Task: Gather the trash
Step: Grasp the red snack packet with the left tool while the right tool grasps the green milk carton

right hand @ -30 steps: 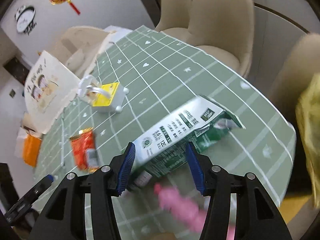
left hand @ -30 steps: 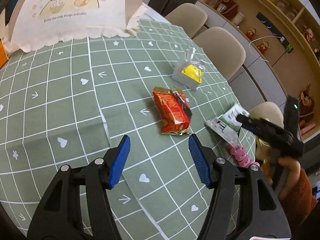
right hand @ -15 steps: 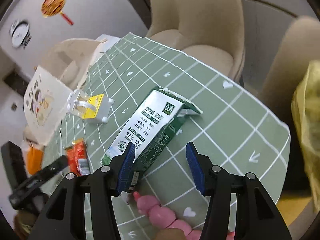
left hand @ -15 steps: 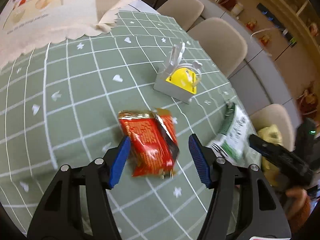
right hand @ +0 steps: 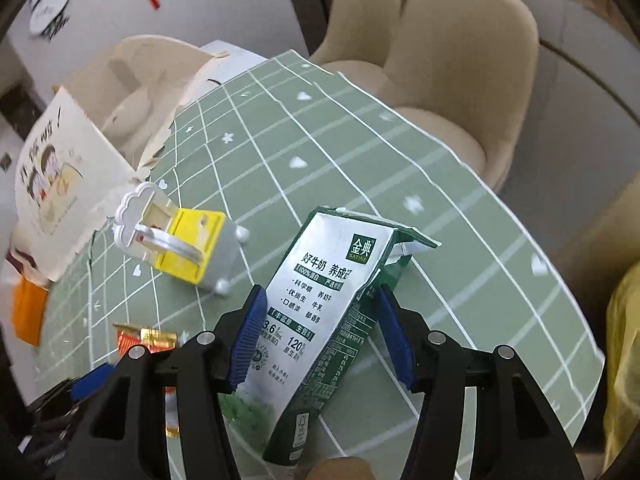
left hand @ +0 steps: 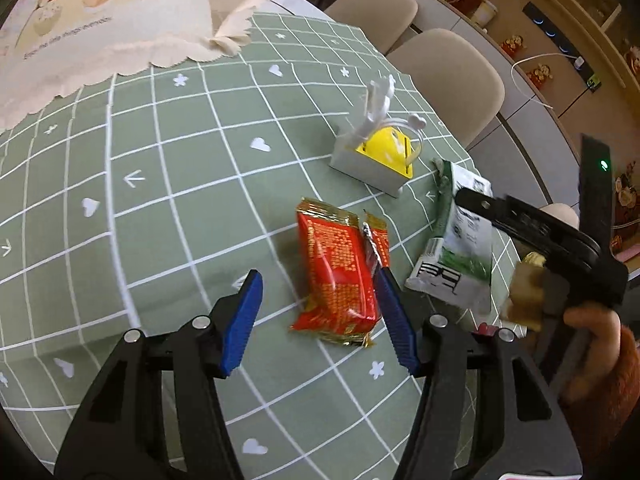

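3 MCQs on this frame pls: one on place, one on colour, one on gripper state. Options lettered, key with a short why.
1. Where does the milk carton lie?
A. between the right gripper's fingers
B. inside the paper bag
C. on a chair

2. What colour is the snack wrapper in front of the left gripper?
A. blue
B. red with gold ends
C. white

3. How does the right gripper stand?
A. shut on the carton
B. shut, nothing in it
C. open, jaws either side of the carton

Key: 1 A, the right wrist view shows the carton running between both blue pads. 2 B, red foil with gold edges in the left wrist view. 3 C, the jaws stand spread wide, with a gap on the right side.
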The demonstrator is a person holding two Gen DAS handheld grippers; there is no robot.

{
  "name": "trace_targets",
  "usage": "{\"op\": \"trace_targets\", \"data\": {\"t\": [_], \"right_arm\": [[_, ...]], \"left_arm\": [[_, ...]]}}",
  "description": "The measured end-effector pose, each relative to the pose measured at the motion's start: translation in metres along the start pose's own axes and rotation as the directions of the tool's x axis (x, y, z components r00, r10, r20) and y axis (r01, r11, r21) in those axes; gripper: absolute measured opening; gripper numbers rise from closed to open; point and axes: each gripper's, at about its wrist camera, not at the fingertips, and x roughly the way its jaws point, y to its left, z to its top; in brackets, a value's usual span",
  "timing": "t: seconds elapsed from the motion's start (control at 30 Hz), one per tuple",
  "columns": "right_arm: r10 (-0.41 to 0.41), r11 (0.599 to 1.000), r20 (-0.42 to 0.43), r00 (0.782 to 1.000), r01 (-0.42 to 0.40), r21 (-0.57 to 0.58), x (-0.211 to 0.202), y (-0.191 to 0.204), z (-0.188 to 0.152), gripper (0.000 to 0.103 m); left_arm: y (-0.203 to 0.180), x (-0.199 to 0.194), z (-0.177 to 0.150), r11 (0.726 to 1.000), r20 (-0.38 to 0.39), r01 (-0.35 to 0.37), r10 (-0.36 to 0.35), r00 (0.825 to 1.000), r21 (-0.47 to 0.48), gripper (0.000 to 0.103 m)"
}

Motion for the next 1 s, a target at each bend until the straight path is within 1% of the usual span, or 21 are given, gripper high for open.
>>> {"op": "trace_targets", "data": {"t": [0.03, 0.07, 0.13, 0.23, 0.3, 0.4, 0.43, 0.5, 0.6, 0.7, 0.77, 0.87, 1.0], "right_arm": [[0.001, 1.0, 0.001, 1.0, -0.001, -0.01, 0.001, 0.003, 0.002, 0.054], [0.022, 1.0, -0.003, 1.0, -0.022, -0.004, 0.002, 0.005, 0.003, 0.054], [0.053, 0.998, -0.022, 0.998, -0.052, 0.033, 0.005, 0.003, 0.002, 0.054], [0.033, 0.998, -0.028, 0.999, -0.032, 0.045, 0.006, 0.002, -0.005, 0.054], [0.013, 1.0, -0.032, 0.999, -0.012, 0.022, 0.008, 0.003, -0.008, 0.054], [0.014, 1.0, -0.029, 0.999, -0.014, 0.002, 0.008, 0.003, -0.009, 0.053], [0.023, 1.0, -0.03, 0.999, -0.023, 0.003, 0.006, 0.002, -0.009, 0.05], [0.06, 0.998, -0.014, 0.998, -0.06, -0.002, -0.001, 0.0, -0.009, 0.049], [0.088, 0.995, 0.019, 0.996, -0.087, -0.048, -0.018, 0.001, -0.012, 0.049], [0.119, 0.991, 0.032, 0.992, -0.117, -0.072, -0.035, -0.001, -0.019, 0.049], [0.118, 0.989, 0.047, 0.992, -0.113, -0.096, -0.046, -0.002, -0.025, 0.049], [0.095, 0.988, 0.076, 0.993, -0.085, -0.129, -0.065, -0.008, -0.036, 0.049], [0.078, 0.987, 0.093, 0.993, -0.064, -0.148, -0.08, -0.018, -0.05, 0.049]], "left_arm": [[0.001, -0.002, 0.001, 1.0, 0.005, 0.001, -0.001, 1.0, 0.002, 0.056], [0.002, -0.005, 0.001, 1.0, 0.012, 0.002, -0.003, 1.0, 0.004, 0.056], [0.005, -0.008, 0.001, 1.0, 0.019, 0.012, -0.012, 1.0, 0.003, 0.056], [0.009, -0.008, 0.001, 1.0, 0.019, 0.017, -0.017, 1.0, -0.013, 0.056], [0.011, -0.008, 0.0, 0.999, 0.019, 0.023, -0.023, 1.0, -0.024, 0.056], [0.011, -0.009, 0.002, 0.999, 0.022, 0.022, -0.022, 1.0, -0.024, 0.056], [0.011, -0.01, 0.002, 1.0, 0.025, 0.019, -0.019, 1.0, -0.021, 0.056], [0.012, -0.011, 0.002, 1.0, 0.026, 0.019, -0.018, 1.0, -0.02, 0.056], [0.012, -0.009, 0.002, 1.0, 0.021, 0.022, -0.022, 1.0, -0.015, 0.056], [0.007, -0.007, 0.0, 1.0, 0.011, 0.025, -0.025, 1.0, -0.002, 0.056], [0.0, -0.003, 0.0, 1.0, -0.004, 0.021, -0.021, 1.0, 0.02, 0.056], [-0.008, 0.006, 0.0, 0.998, -0.032, 0.009, -0.008, 0.999, 0.055, 0.056], [-0.015, 0.015, 0.004, 0.997, -0.047, 0.003, 0.0, 0.999, 0.073, 0.056]]}}
